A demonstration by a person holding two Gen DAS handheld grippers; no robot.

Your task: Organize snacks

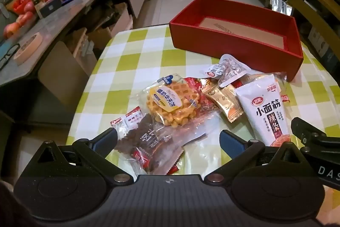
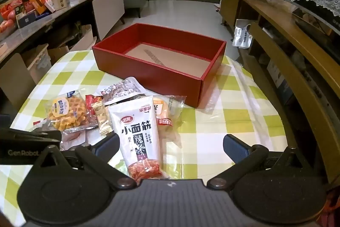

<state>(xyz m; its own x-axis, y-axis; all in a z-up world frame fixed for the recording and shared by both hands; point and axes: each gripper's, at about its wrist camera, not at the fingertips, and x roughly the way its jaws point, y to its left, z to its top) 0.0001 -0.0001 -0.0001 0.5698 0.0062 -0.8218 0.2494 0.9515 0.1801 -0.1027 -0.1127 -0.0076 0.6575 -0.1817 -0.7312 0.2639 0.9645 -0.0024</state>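
Checked tablecloth [image 2: 223,120] carries an empty red box [image 2: 148,76] behind a heap of snacks [image 1: 191,103], over which left gripper [image 1: 167,139] and right gripper [image 2: 170,146] hang spread wide, gripping nothing.

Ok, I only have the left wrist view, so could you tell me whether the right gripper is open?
Observer: Yes, the right gripper is open; the white bag lies with its lower end between the fingers, not gripped.
Operator: Thank you. Is anything tucked behind that bag?
Observer: A clear bun packet lies partly under its right edge.
Operator: And is the box empty?
Observer: The red box shows only bare brown floor from here.
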